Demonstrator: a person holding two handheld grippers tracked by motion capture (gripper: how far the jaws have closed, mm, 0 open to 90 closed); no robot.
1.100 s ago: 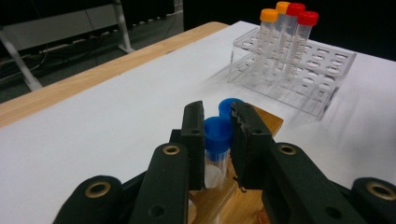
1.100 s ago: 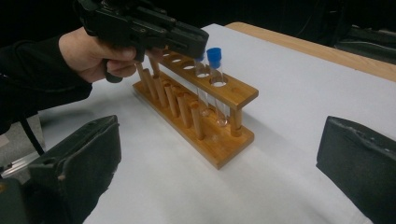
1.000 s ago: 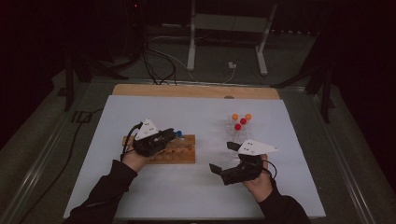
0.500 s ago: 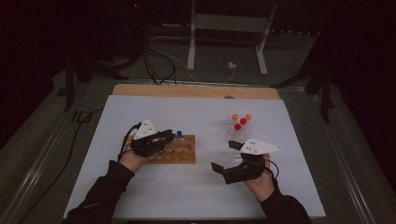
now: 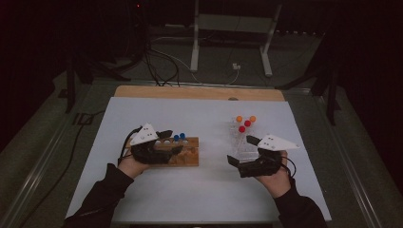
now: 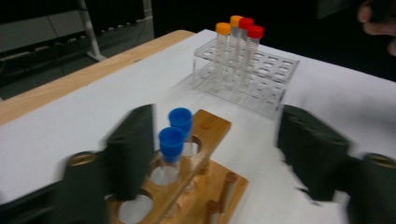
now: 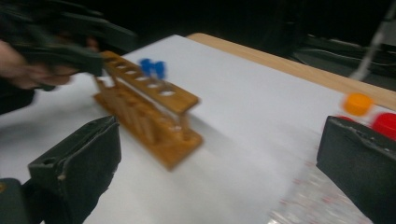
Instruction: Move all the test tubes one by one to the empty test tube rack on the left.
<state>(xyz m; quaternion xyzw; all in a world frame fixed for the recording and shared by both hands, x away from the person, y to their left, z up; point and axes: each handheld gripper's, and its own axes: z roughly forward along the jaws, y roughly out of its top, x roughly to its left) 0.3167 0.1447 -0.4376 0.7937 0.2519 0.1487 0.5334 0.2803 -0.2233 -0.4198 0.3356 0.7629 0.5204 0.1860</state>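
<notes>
Just now my left hand-held gripper (image 5: 172, 141) has been opening, its jaws letting go of the blue tubes (image 6: 172, 140) that stand in the wooden rack (image 5: 183, 154), nothing pressed between them. My right hand-held gripper (image 5: 241, 149) has edged away from that rack, jaws wide and empty, beside the clear rack (image 5: 240, 142) with its orange and red tubes (image 5: 245, 122).
</notes>
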